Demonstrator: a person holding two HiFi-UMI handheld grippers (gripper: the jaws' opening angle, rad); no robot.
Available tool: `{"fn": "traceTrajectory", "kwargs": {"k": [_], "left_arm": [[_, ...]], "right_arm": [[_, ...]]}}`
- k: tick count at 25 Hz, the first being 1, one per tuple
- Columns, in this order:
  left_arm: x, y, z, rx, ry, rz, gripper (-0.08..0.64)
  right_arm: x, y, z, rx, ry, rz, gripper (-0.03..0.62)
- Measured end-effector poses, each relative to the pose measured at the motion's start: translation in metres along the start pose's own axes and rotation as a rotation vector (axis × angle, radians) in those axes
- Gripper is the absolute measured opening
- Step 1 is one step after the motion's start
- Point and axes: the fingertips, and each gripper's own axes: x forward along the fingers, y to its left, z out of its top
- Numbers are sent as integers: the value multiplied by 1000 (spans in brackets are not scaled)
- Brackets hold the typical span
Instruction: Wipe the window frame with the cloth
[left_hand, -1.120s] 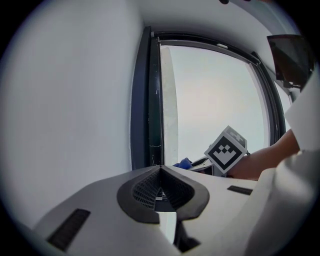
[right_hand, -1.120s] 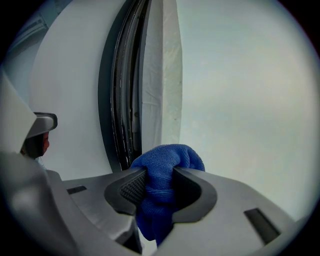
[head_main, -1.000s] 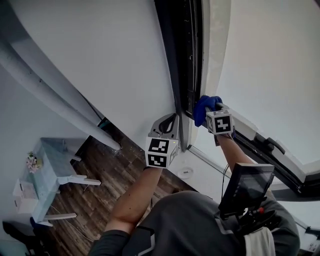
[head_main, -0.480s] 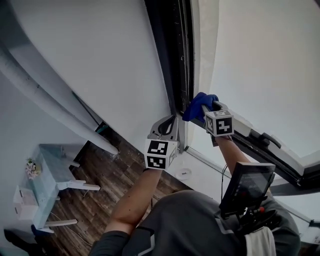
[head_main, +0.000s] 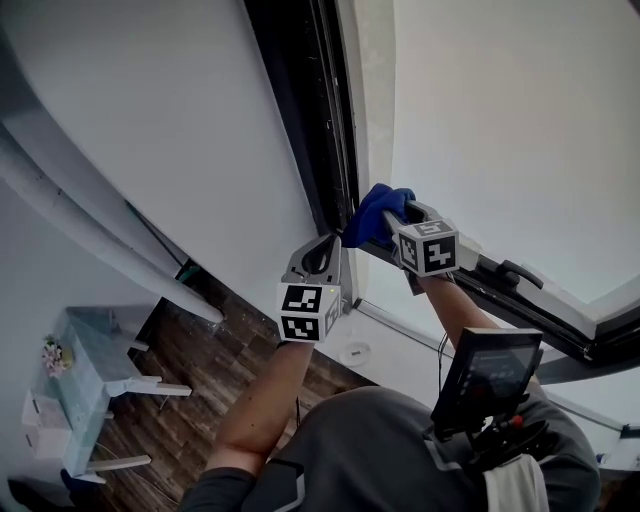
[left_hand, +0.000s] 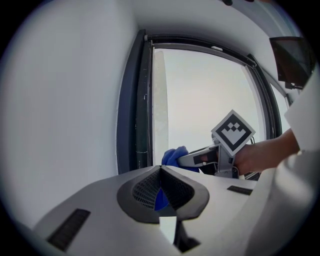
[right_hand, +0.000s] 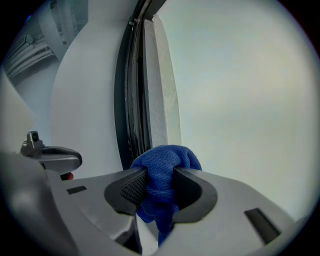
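In the head view the dark window frame (head_main: 300, 120) runs down the middle, beside the pale glass. My right gripper (head_main: 396, 216) is shut on a bunched blue cloth (head_main: 372, 214), and the cloth is pressed against the frame's inner edge. In the right gripper view the cloth (right_hand: 164, 167) bulges out between the jaws of that gripper (right_hand: 160, 182), right in front of the frame (right_hand: 131, 100). My left gripper (head_main: 328, 250) hovers just below, near the frame's lower corner, shut and holding nothing (left_hand: 160, 169). From the left gripper view I see the cloth (left_hand: 174, 156) beyond its tips.
A window handle (head_main: 512, 272) sits on the lower sash bar to the right of my right gripper. White wall lies left of the frame, with a slanted pipe (head_main: 70, 215). Far below are a wooden floor and a pale table (head_main: 90, 365). A screen (head_main: 485, 372) hangs at the person's chest.
The head view has swung, so the frame and both grippers sit further left. The right gripper has carried the cloth closer onto the dark frame's edge. The left gripper stays shut just below.
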Motion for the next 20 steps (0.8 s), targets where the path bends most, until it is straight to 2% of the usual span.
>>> {"fn": "traceTrajectory", "kwargs": {"k": [6,11,15,20], "left_arm": [[1,10,-16,12,47,23,9],[8,28,-25,14,74,58,9],[11,32,-16,13,59,61,9],[13,29,21,47,-4,46,9]], "right_arm": [[45,5,-36,-12,113,21,138],[71,7,-49,9,141,32,138],[72,9,-38,15,126,30,138],[60,13,-5,18,58,46,138]]}}
